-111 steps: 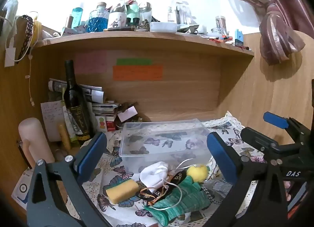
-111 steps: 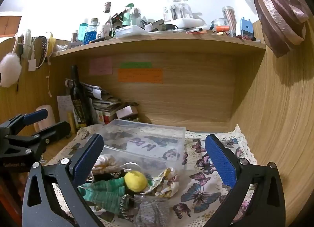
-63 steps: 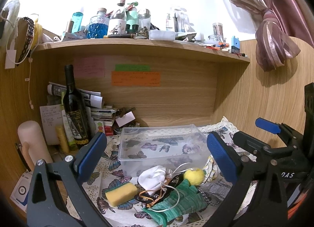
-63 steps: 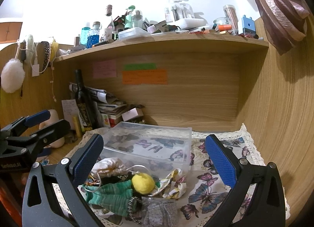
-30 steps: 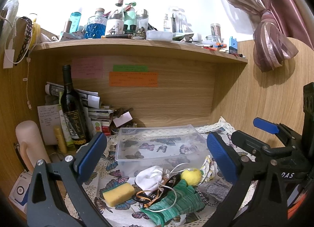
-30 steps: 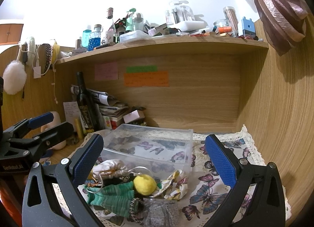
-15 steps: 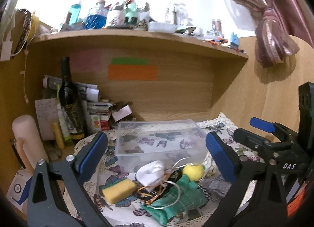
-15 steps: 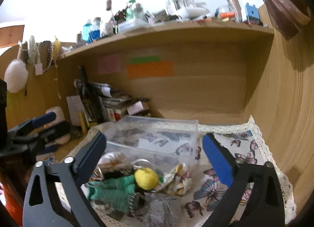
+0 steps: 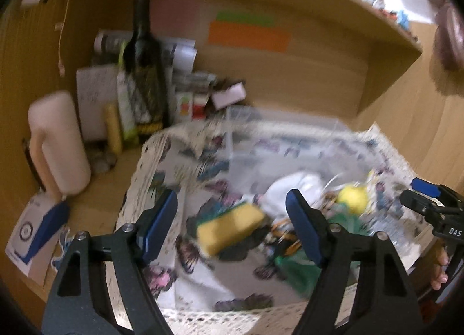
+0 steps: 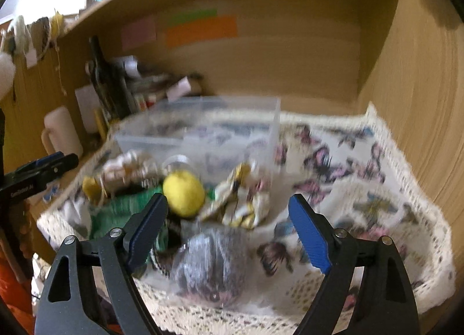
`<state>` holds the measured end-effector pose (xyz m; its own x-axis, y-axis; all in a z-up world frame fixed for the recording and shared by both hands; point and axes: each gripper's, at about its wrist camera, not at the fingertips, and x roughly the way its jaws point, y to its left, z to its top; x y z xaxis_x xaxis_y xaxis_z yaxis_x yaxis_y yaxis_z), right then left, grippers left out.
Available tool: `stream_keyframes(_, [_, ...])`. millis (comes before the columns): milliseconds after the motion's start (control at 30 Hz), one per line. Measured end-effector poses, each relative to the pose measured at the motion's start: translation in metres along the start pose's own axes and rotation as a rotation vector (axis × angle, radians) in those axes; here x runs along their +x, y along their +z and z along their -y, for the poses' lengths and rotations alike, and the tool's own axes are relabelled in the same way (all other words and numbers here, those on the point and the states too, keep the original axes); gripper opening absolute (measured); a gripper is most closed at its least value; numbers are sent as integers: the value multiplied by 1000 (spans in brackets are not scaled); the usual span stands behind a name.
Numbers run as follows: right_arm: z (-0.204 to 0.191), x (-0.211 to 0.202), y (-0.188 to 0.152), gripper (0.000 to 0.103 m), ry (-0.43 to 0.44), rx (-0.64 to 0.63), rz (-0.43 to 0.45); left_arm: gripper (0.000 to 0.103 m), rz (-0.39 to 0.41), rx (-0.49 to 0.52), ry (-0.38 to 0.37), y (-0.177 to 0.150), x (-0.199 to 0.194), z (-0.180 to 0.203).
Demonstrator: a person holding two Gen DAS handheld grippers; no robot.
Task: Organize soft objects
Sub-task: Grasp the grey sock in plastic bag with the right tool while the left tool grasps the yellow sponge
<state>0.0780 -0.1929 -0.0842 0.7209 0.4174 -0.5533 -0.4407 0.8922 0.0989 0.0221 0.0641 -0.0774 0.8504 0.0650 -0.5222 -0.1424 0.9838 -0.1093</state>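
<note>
A pile of soft things lies on the butterfly cloth [image 9: 200,271] in front of a clear plastic box [image 10: 208,129]. In the left wrist view my left gripper [image 9: 232,225] is open and empty, just above a yellow sponge [image 9: 229,226], with a white pouch [image 9: 295,187], a yellow ball [image 9: 352,197] and green cloth [image 9: 295,271] to its right. In the right wrist view my right gripper [image 10: 229,229] is open and empty above a grey knit bundle [image 10: 214,265], near the yellow ball [image 10: 182,193], a patterned scrunchie [image 10: 240,204] and green cloth [image 10: 121,210]. Both views are blurred.
A dark wine bottle [image 9: 145,59], papers and small boxes stand at the back left of the wooden alcove. A pink cylinder [image 9: 58,143] stands at far left. The wooden side wall [image 10: 420,103] rises on the right. The cloth's lace edge [image 10: 232,317] hangs over the front.
Both grippers have dropped and tilted down towards the pile, so the objects look larger. The left has swung over the sponge, the right over the grey bundle. The items have not moved.
</note>
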Motion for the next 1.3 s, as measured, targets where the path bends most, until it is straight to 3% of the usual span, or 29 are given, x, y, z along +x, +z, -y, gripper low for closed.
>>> stream_keyframes(267, [-1, 25, -23, 82, 20, 2, -113, 76, -133, -20, -5, -20, 30, -7])
stream_keyframes(467, [2, 37, -31, 52, 48, 7, -176, 79, -188, -19, -10, -18, 50, -3])
stream_keyframes(633, [10, 26, -29, 35, 55, 29, -151, 79, -214, -35, -19, -16, 65, -2])
stream_keyframes(700, [15, 21, -27, 33, 34, 34, -132, 67, -222, -45, -30, -17, 70, -1])
stream_keyframes(900, [27, 4, -13, 31, -8, 43, -71, 61, -186, -70, -46, -18, 60, -8])
stream_keyframes(1033, [32, -4, 0, 31, -24, 49, -22, 61, -142, -59, -17, -15, 40, -12])
stream_keyframes(1300, [27, -13, 43, 31, -5, -5, 107, 61, -14, -38, -20, 22, 9, -9])
